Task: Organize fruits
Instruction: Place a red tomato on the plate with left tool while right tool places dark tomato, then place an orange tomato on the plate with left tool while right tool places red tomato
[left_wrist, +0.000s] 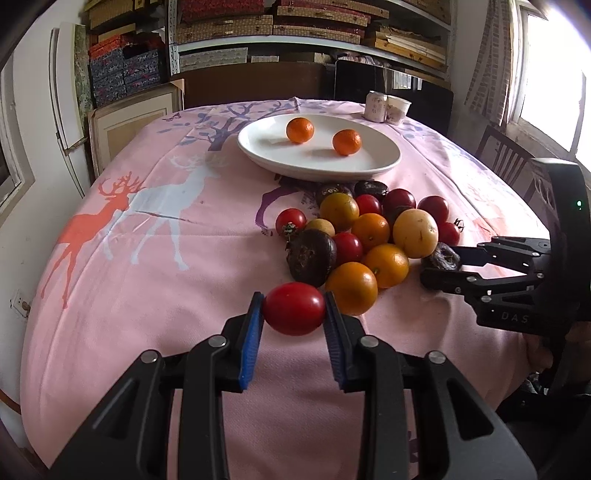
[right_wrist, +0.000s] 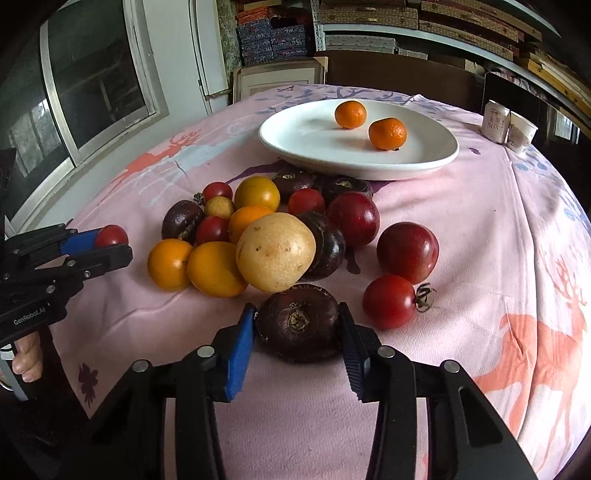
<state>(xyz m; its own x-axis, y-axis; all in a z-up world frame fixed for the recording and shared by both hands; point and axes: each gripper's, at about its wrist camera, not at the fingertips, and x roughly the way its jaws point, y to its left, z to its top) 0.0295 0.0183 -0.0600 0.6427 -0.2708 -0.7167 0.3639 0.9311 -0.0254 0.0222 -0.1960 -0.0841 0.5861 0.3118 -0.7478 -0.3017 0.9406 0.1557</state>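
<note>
A pile of fruits (left_wrist: 369, 232) lies on the pink tablecloth: red tomatoes, orange citrus, a yellow round fruit (right_wrist: 275, 251) and dark purple fruits. My left gripper (left_wrist: 293, 308) is shut on a red tomato (left_wrist: 293, 308) at the pile's near edge; it also shows in the right wrist view (right_wrist: 110, 236). My right gripper (right_wrist: 297, 323) is shut on a dark purple fruit (right_wrist: 297, 323) at the pile's right side, seen in the left wrist view (left_wrist: 441, 258). A white plate (left_wrist: 258, 144) behind the pile holds two oranges (left_wrist: 300, 130), (left_wrist: 346, 142).
A can (left_wrist: 375, 106) and a paper cup (left_wrist: 397, 109) stand at the table's far right edge. Shelves with boxes rise behind the table. A chair (left_wrist: 506, 158) stands to the right. The tablecloth's left part (left_wrist: 147, 221) holds nothing.
</note>
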